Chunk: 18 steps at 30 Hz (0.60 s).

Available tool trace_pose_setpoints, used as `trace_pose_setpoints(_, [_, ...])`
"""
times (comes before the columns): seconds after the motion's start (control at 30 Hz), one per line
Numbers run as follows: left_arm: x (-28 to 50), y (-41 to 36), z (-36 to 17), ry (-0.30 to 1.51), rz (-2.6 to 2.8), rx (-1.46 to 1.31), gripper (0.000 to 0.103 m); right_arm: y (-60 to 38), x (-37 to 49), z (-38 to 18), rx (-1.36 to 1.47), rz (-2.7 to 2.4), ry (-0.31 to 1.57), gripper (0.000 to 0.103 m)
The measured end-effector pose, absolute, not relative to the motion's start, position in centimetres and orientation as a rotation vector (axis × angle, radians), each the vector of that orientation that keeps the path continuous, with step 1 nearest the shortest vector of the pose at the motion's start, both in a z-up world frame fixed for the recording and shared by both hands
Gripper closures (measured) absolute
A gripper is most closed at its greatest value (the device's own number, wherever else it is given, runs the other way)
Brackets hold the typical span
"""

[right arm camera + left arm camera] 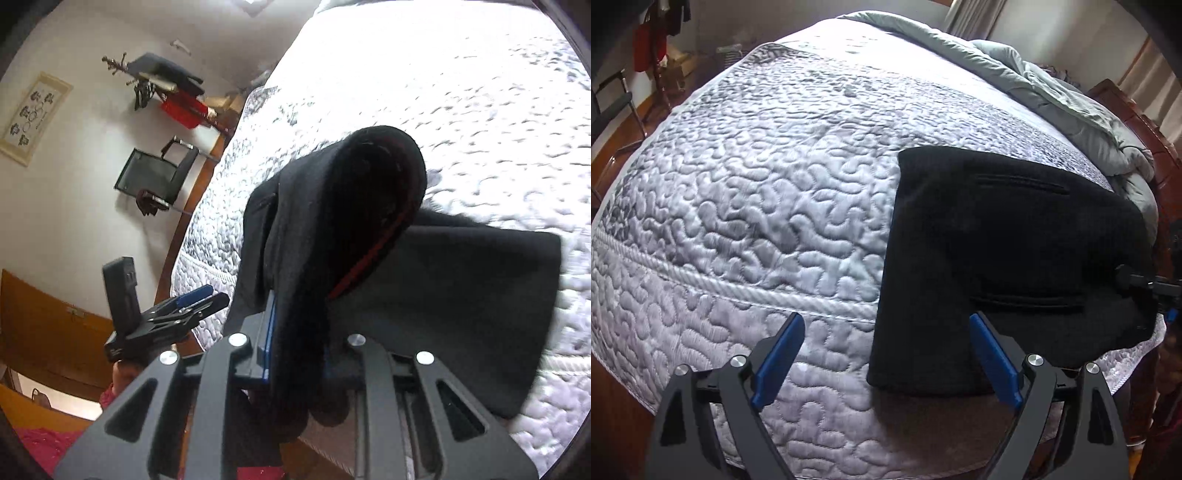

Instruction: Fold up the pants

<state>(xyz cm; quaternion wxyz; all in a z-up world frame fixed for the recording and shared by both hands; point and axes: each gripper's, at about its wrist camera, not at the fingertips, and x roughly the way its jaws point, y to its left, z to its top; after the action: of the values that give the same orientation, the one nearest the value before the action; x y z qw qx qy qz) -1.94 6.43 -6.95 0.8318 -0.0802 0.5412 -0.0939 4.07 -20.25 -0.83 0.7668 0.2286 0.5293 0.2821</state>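
Observation:
The black pants [1008,266] lie folded into a compact stack near the front right corner of the quilted bed [757,192]. My left gripper [886,354] is open and empty, hovering just above the bed edge at the stack's near left corner. My right gripper [295,325] is shut on a raised fold of the pants [332,221], lifted above the flat part of the stack [461,295]; a red inner trim shows. The right gripper shows at the right edge of the left wrist view [1145,284]. The left gripper [199,299] shows in the right wrist view, beside the bed.
A grey duvet [1052,85] is bunched along the bed's far right side against a wooden frame [1126,110]. A black chair [155,177] and a coat stand with clothes [166,85] stand by the wall left of the bed. Wooden floor surrounds the bed.

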Motion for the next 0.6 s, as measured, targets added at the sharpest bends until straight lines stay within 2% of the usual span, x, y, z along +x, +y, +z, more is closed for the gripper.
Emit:
trace_pose_setpoints(0.33, [-1.4,3.9,-7.1,1.155,-0.244,-0.151,0.013,-26.7,2.4,1.0,0.531,0.51,1.109,0.085])
trace_pose_setpoints(0.47, [-1.4,2.8,-7.7,1.169,-0.246,-0.128,0.013,-28.6,2.2,-0.9,0.542,0.44,1.137,0.086])
trace_pose_setpoints(0.6, [-1.1,1.8,-8.9,1.194,-0.239,-0.089,0.013,-29.1,2.3,-5.2,0.487,0.321,1.239,0.085])
